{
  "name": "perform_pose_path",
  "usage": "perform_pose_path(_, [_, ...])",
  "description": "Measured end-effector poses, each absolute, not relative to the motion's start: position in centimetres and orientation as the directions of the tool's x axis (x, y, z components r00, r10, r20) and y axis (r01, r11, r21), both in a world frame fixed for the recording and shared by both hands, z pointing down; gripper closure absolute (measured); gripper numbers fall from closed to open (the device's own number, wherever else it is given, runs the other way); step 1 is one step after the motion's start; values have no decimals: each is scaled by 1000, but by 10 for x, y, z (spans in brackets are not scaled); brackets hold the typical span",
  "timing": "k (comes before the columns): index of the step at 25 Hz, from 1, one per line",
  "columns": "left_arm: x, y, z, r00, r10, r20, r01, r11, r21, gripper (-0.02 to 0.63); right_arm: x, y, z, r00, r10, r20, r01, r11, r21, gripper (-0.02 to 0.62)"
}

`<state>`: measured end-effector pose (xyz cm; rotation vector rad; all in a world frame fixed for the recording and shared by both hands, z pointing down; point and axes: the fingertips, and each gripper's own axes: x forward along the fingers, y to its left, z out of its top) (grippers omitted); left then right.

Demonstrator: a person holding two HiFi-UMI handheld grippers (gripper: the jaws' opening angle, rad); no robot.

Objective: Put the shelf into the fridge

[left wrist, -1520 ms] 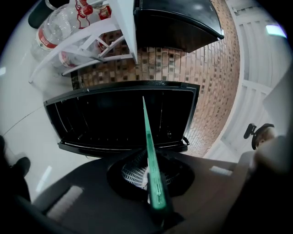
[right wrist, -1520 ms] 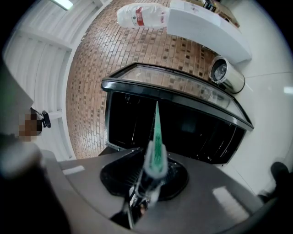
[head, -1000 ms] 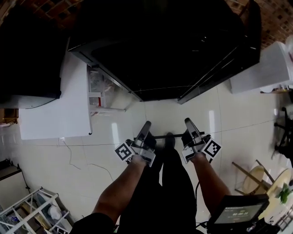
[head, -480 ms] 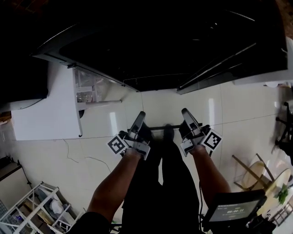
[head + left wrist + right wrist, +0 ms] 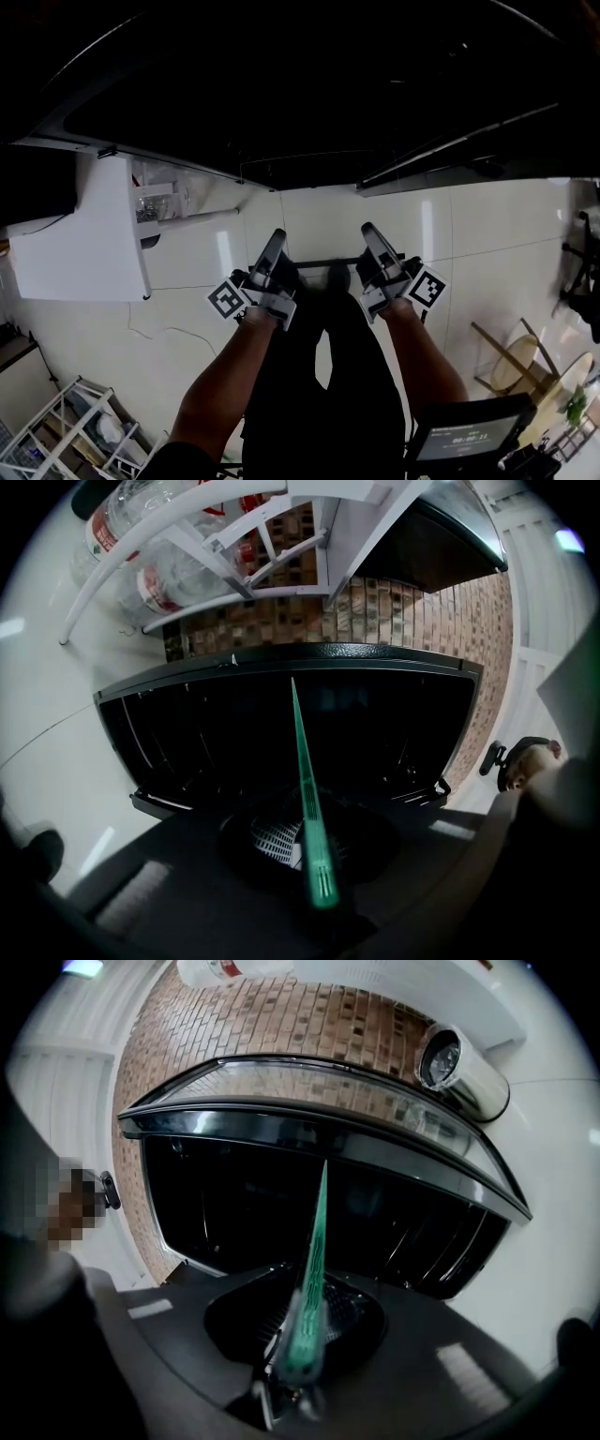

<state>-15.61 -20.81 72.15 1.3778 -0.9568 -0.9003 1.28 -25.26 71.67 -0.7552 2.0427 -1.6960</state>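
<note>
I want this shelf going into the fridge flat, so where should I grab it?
Take the shelf by its near edge, one tool either side, coming from opposite the fridge. It is a thin, level pane, so that edge slips between level jaws, as the left tool and right tool clamp it now.

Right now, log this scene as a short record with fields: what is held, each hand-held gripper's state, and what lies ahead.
held: glass shelf, seen edge-on
left hand-held gripper: shut on shelf
right hand-held gripper: shut on shelf
ahead: fridge, dark interior with side rails facing both grippers
shelf in fridge: cannot tell how far in
beside fridge: white rack with bottles
floor: pale glossy tiles
</note>
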Motion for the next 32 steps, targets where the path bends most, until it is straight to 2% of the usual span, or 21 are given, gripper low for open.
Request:
perform_pose_path(13, [-164,-241,766,366,-930,47,-55,29,998,589,6,-285,765,-771,-632,81,-181,95,-979,555])
perform_pose_path(26, [-176,-270,821,315,-948,54,-10,54,999,594,-6,-320,816,-768,-634,92,-202,103,-974,555])
perform_pose_path(32, [-180,-276,820,284,-958,41,-40,31,999,594,-8,-325,822,-760,-647,62,-175,112,-978,555])
